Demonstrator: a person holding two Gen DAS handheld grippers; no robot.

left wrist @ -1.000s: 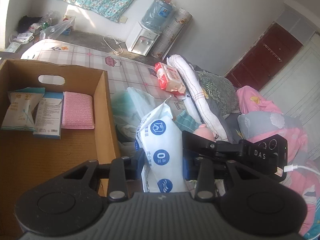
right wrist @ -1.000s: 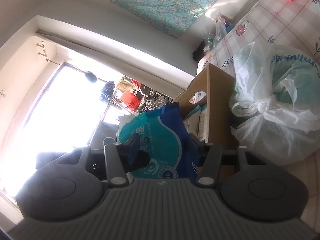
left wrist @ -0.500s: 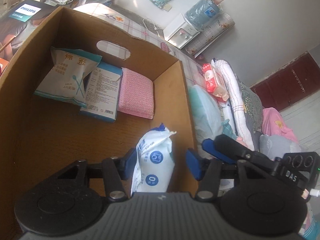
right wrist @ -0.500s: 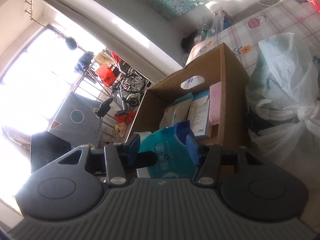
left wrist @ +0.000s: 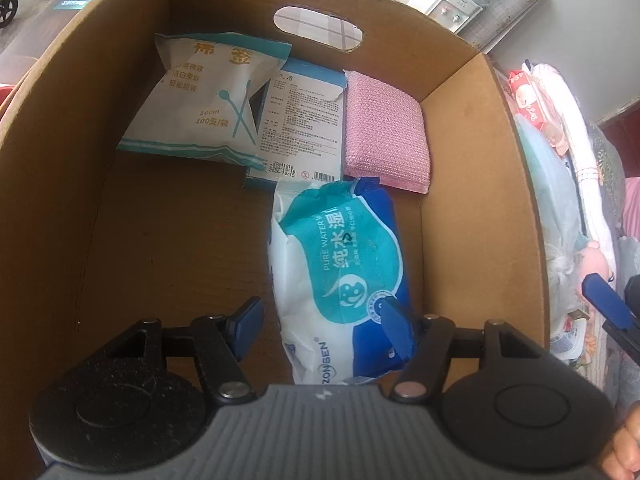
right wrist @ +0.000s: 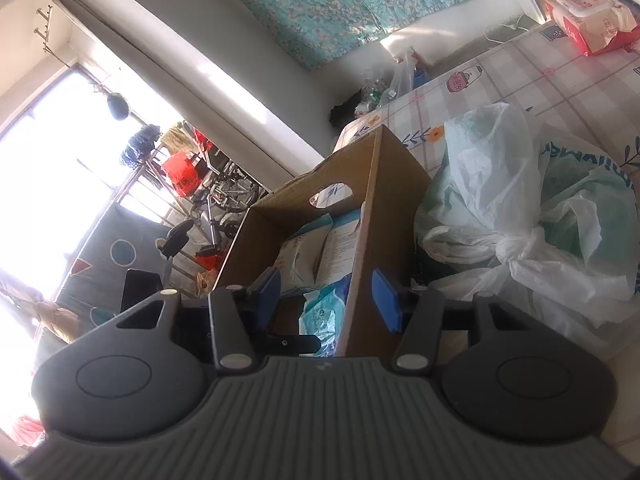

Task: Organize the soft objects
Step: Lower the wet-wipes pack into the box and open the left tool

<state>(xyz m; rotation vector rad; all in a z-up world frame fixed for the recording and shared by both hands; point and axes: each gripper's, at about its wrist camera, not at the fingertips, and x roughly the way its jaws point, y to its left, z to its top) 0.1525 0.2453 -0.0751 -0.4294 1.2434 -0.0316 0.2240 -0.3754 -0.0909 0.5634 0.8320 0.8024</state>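
Sunlit bedroom clutter surrounds a cardboard box (left wrist: 516, 184) on the bed. Inside it, the left gripper (left wrist: 322, 326) has its jaws apart and narrowing a little, free of the blue wet-wipes pack (left wrist: 340, 276) lying on the box floor between them. Beyond the pack sit a swab bag (left wrist: 208, 96), a flat carton (left wrist: 300, 120) and a pink cloth (left wrist: 386, 136). The right gripper (right wrist: 328, 300) hovers empty-jawed astride the box wall. A red wipes pack (right wrist: 592, 20) and tied plastic bag (right wrist: 540, 216) probably remain.
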